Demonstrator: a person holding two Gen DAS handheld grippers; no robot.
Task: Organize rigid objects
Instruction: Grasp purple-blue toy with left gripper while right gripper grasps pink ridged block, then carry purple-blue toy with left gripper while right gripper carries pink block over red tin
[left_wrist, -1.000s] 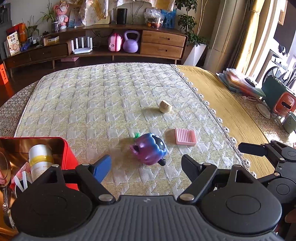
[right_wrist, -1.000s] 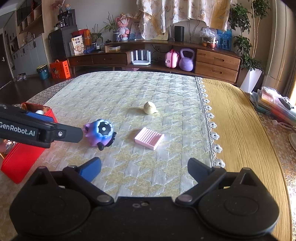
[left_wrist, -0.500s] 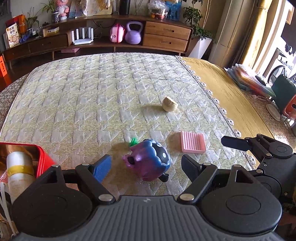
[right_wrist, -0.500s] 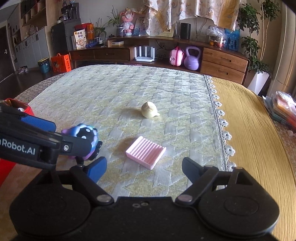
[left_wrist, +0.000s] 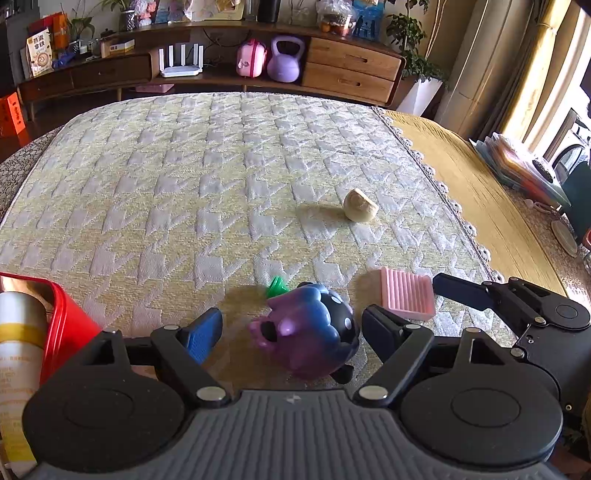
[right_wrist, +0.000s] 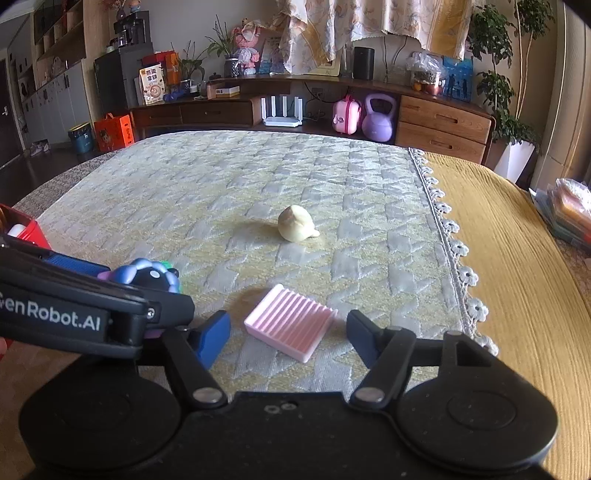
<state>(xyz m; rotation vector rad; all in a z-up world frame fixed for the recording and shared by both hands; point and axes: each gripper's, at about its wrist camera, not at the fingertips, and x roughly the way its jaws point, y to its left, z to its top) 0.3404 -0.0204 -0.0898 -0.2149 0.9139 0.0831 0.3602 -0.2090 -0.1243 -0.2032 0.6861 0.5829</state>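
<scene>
A purple-blue toy (left_wrist: 308, 334) lies on the quilted cloth between the fingers of my open left gripper (left_wrist: 291, 334); it also shows in the right wrist view (right_wrist: 149, 275), partly behind the left gripper. A pink ribbed block (right_wrist: 290, 326) lies between the fingers of my open right gripper (right_wrist: 288, 338); it shows in the left wrist view (left_wrist: 406, 297) too. A cream rounded piece (right_wrist: 295, 224) lies farther out on the cloth. Neither gripper touches its object.
A red box (left_wrist: 64, 325) holding a white bottle (left_wrist: 16, 332) stands at the left. A small green piece (left_wrist: 277, 286) lies behind the toy. The lace edge (right_wrist: 458, 247) of the cloth runs along the right, with stacked folders (left_wrist: 517, 166) beyond.
Both grippers have moved forward and down: the toy now lies between the left fingers and the pink block between the right fingers. The objects have not moved.
</scene>
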